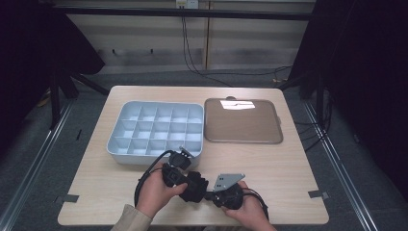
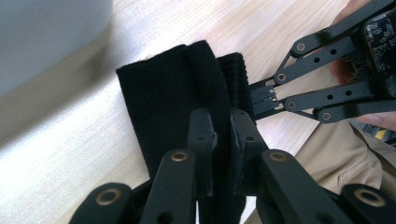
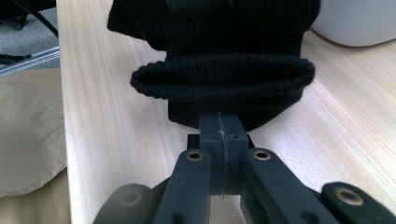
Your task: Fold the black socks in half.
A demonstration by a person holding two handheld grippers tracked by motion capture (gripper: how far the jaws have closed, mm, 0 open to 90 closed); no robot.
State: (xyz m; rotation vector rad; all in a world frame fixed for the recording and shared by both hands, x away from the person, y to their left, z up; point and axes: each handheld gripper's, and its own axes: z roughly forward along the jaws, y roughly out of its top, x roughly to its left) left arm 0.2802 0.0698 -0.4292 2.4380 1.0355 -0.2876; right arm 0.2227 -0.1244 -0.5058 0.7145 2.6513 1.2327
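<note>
A black knitted sock (image 1: 196, 186), folded, hangs just above the wooden table (image 1: 288, 178) near its front edge, between the two hand-held grippers. My left gripper (image 1: 191, 184) comes in from the left and is shut on the sock's folded body (image 2: 173, 93), with cloth pinched between its pads (image 2: 201, 135). My right gripper (image 1: 210, 195) reaches in from the right. Its jaws are pressed together on the sock's ribbed cuff (image 3: 224, 79). In the left gripper view the right gripper (image 2: 254, 98) meets the cuff from the side. A hand holds each gripper.
A pale blue tray (image 1: 115, 144) divided into several empty compartments stands just behind the hands, at the left. A flat brown tray (image 1: 243, 120) lies to its right. The table's front edge runs close under the hands, and the person's beige sleeve (image 1: 130, 219) is there.
</note>
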